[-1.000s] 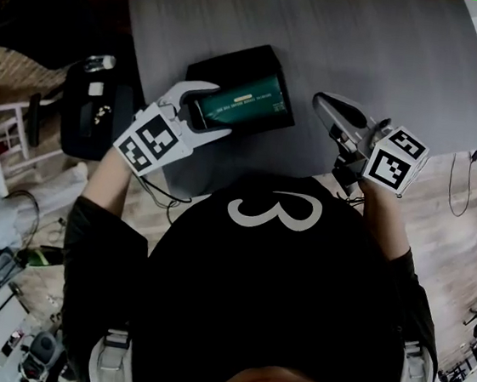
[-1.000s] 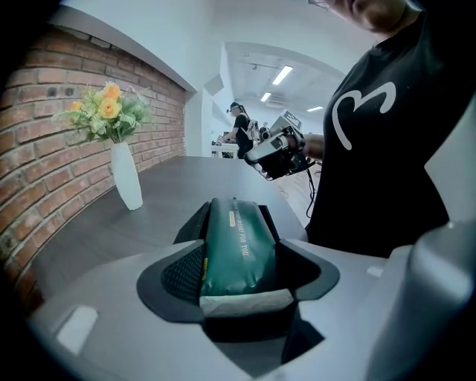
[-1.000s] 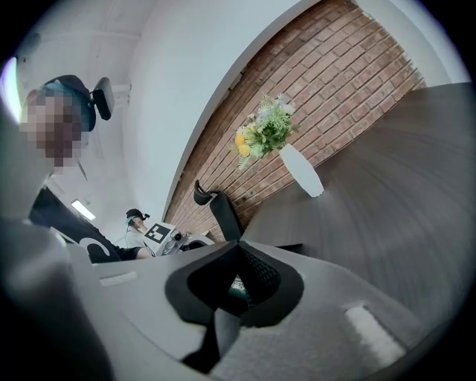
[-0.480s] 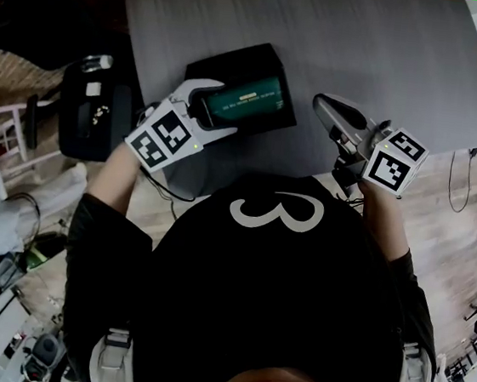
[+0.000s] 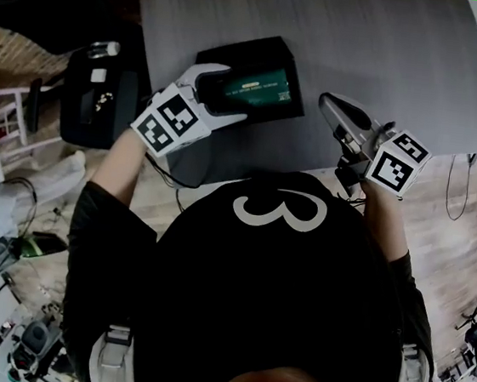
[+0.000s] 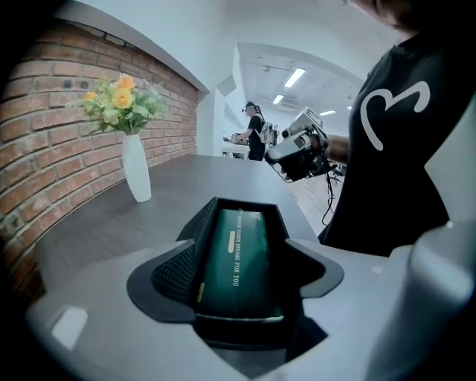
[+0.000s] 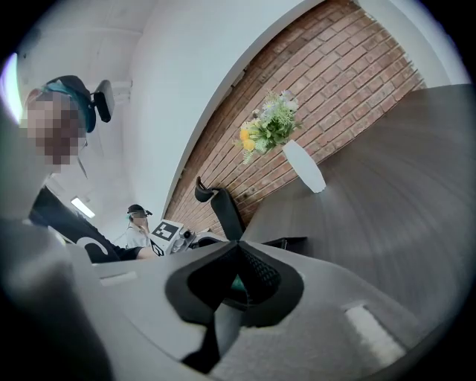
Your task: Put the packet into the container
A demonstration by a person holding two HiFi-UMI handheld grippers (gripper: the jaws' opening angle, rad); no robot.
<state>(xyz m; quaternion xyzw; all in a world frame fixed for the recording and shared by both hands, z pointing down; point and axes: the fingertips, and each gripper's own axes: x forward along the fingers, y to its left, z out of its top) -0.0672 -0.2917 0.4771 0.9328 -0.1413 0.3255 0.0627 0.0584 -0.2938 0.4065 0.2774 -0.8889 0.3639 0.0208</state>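
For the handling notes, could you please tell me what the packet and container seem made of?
The packet looks like glossy plastic film or foil: dark green sheen, printed lettering. The container seems matte black plastic or card: rigid straight walls, no shine.

A grey table [image 5: 390, 58] stands beside a brick wall [image 6: 67, 134], with a white vase [image 6: 136, 167] of yellow flowers [image 6: 119, 100] on it, a wooden floor [image 5: 465, 229] below, a black chair [image 7: 223, 212] near and strip lights [image 6: 295, 77] overhead.

The left gripper [image 5: 224, 95] pointed down into the container [image 5: 246, 50]; its jaws had just been opening, the packet [image 5: 260, 90] loose between them. The right gripper [image 5: 327, 102] hung beside the container, jaws together.
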